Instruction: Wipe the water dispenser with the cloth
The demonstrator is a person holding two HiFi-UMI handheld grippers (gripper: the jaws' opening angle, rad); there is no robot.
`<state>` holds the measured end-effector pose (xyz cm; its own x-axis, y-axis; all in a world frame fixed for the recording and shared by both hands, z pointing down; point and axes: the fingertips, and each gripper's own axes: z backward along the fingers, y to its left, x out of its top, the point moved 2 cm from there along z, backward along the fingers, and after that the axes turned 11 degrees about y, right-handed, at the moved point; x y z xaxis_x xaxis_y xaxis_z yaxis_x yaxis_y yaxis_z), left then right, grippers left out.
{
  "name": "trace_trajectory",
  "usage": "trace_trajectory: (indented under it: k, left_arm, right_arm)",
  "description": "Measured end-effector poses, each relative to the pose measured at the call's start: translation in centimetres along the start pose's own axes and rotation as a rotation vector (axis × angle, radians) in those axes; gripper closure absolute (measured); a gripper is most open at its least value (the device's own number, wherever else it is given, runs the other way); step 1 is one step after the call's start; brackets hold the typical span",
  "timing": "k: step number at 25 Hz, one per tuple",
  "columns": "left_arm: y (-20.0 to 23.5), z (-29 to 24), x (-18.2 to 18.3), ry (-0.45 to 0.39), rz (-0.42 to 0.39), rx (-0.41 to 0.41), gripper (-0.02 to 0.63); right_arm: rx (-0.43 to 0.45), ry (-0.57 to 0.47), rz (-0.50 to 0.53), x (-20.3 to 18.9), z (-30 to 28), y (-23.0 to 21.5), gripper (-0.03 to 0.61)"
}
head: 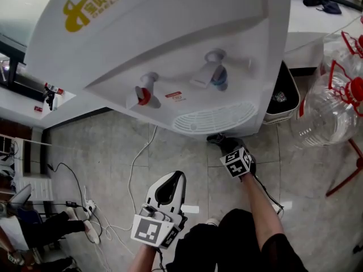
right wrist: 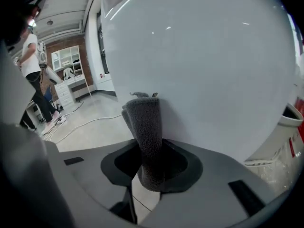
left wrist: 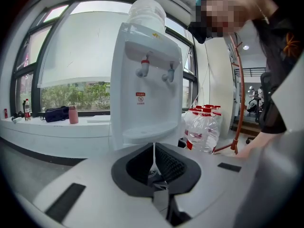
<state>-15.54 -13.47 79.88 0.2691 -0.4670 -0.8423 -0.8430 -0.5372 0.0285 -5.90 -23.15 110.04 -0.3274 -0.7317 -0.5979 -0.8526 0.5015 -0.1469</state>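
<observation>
Right gripper (right wrist: pixel 152 164) is clamped on a grey cloth (right wrist: pixel 146 132). The cloth stands up out of the jaws with its top edge right at a plain white panel of the water dispenser (right wrist: pixel 204 70); can't tell if it's actually pressing. From the head view that's low on the dispenser, just below the drip tray (head: pixel 212 119) on the blue tap (head: pixel 218 75) side.

Left gripper (left wrist: pixel 153 158) is closed with nothing between the jaws. It sits back from the dispenser front, pointing at it, below the red tap (head: pixel 144 97).

Water bottles (head: pixel 323 106) stand right of the dispenser, with a black bin (head: pixel 283 95) between them and it.
</observation>
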Motion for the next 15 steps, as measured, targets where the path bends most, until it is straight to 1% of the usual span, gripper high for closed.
trace_trajectory:
  k: [3, 6, 9, 12, 15]
  left_arm:
    - [-1.5, -0.6, 0.8, -0.004, 0.003, -0.035, 0.588]
    - [-3.1, -1.0, 1.8, -0.003, 0.003, -0.070, 0.588]
    - [-4.2, -1.4, 2.9, 0.001, 0.000, -0.100, 0.588]
    - [-5.2, -1.4, 4.2, 0.003, 0.000, -0.118, 0.588]
    - [-6.2, -1.0, 5.5, 0.010, -0.005, -0.138, 0.588]
  right_arm:
    - [-0.041, 0.000, -0.085, -1.3, 2.1, -3.9, 0.467]
    - [-0.093, 0.011, -0.106, -2.5, 4.5, -7.2, 0.466]
    - [-0.137, 0.001, -0.187, -3.0, 7.3, -10.0, 0.466]
    - [-0.162, -0.016, -0.265, -3.4, 9.7, -11.5, 0.468]
    - [-0.174, -0.015, -0.302, -3.8, 11.9, -12.0, 0.468]
